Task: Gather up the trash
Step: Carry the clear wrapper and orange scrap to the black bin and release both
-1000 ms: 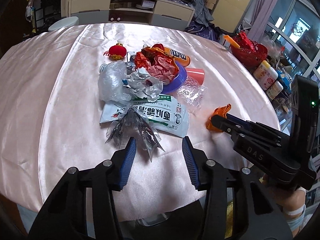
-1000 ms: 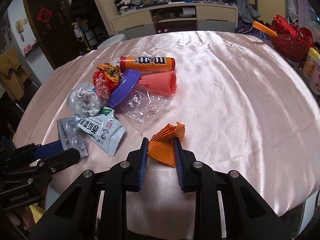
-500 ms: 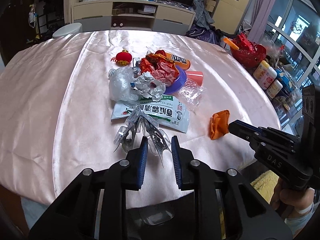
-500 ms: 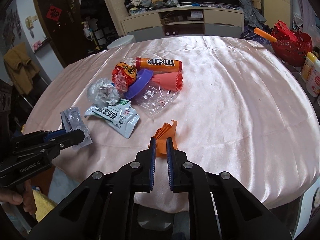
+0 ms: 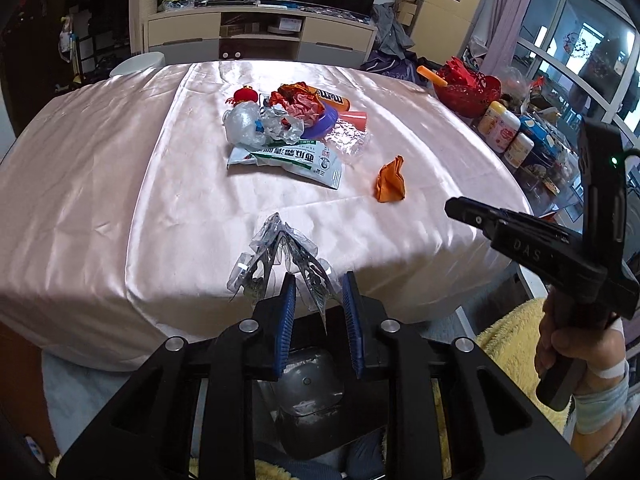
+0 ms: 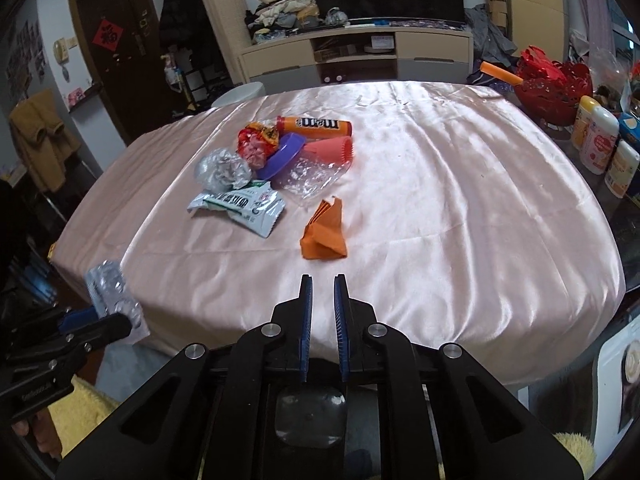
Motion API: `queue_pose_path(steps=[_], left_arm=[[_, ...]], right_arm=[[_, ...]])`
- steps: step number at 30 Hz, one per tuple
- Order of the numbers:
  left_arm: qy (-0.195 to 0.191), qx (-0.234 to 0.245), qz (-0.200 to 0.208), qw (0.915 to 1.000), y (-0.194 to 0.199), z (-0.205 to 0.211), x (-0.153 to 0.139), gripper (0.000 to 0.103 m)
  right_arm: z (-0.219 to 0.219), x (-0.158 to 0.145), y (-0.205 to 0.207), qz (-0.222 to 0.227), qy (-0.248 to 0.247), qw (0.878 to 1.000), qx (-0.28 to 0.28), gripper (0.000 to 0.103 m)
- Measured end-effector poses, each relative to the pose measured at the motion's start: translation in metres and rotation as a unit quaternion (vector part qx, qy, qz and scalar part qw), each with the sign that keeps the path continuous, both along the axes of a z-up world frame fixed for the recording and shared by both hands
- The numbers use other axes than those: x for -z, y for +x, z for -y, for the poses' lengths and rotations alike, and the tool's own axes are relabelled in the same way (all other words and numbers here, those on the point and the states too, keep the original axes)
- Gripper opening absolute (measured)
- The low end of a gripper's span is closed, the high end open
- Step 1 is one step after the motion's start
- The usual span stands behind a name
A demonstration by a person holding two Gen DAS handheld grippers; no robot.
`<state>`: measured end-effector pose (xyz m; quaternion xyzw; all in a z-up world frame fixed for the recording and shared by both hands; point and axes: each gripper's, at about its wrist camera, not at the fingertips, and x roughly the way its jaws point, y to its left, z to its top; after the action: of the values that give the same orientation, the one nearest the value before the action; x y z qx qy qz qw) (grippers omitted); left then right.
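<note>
My left gripper (image 5: 319,280) is shut on a clear silvery blister pack (image 5: 276,256) and holds it off the table's near edge; the pack also shows in the right wrist view (image 6: 114,298). My right gripper (image 6: 323,280) is nearly shut and empty, drawn back from an orange paper scrap (image 6: 324,232) that lies on the pink cloth (image 6: 460,200). The trash pile sits mid-table: a white-green snack bag (image 6: 240,206), crumpled foil (image 6: 222,170), a red wrapper (image 6: 256,142), an M&M tube (image 6: 316,124), clear plastic film (image 6: 312,176).
A purple lid (image 6: 282,156) and a pink cone cup (image 6: 332,150) lie in the pile. A red lantern charm (image 5: 244,95) sits behind it. Bottles (image 6: 596,140) and a red basket (image 6: 552,84) stand beyond the table's right side. A yellow blanket (image 5: 508,348) lies below.
Both grippers have pulled back from the table. The left one closed on the blister pack and lifted it away. The right one let go of the orange scrap, which stayed on the cloth.
</note>
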<state>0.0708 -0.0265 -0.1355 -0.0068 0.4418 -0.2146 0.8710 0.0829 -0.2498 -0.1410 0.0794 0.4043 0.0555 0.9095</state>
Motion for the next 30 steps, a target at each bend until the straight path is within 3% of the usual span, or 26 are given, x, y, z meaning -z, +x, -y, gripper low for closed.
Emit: queue_pose_path(steps=[1,3,10,14,16,18,20,24,30], left_arm=[[0.001,0.0,0.001,1.0,-0.003,-0.001,0.0,0.022],[0.003,-0.001,0.003,1.0,-0.006,-0.002,-0.001,0.022],[0.003,-0.017,-0.002,0.9999,-0.003,-0.009,0.002,0.022],[0.003,-0.02,-0.008,0.9998,0.0,-0.01,0.006,0.022],[0.003,-0.021,-0.01,0.9997,0.002,-0.009,0.007,0.022],[0.005,-0.02,-0.01,0.9997,0.002,-0.008,0.008,0.022],[0.009,-0.017,-0.008,0.9998,0.001,-0.005,0.008,0.022],[0.009,-0.011,-0.004,0.9999,-0.004,-0.002,0.007,0.022],[0.008,0.003,-0.003,1.0,-0.019,0.004,0.009,0.022]], right_arm=[[0.001,-0.001,0.003,0.003,0.0,1.0,0.003,0.024],[0.002,-0.001,0.01,0.013,-0.001,1.0,0.004,0.081],[-0.005,0.015,0.054,0.014,-0.015,1.0,-0.002,0.081],[-0.011,0.029,0.073,0.007,-0.018,1.0,-0.01,0.072],[-0.014,0.035,0.079,0.003,-0.02,1.0,-0.016,0.056],[-0.014,0.042,0.084,-0.008,-0.018,1.0,-0.019,0.028],[-0.012,0.044,0.082,-0.008,-0.011,1.0,-0.021,0.027],[-0.004,0.038,0.068,-0.013,0.011,1.0,-0.021,0.013],[0.001,0.03,0.027,-0.021,0.023,0.999,-0.035,0.01]])
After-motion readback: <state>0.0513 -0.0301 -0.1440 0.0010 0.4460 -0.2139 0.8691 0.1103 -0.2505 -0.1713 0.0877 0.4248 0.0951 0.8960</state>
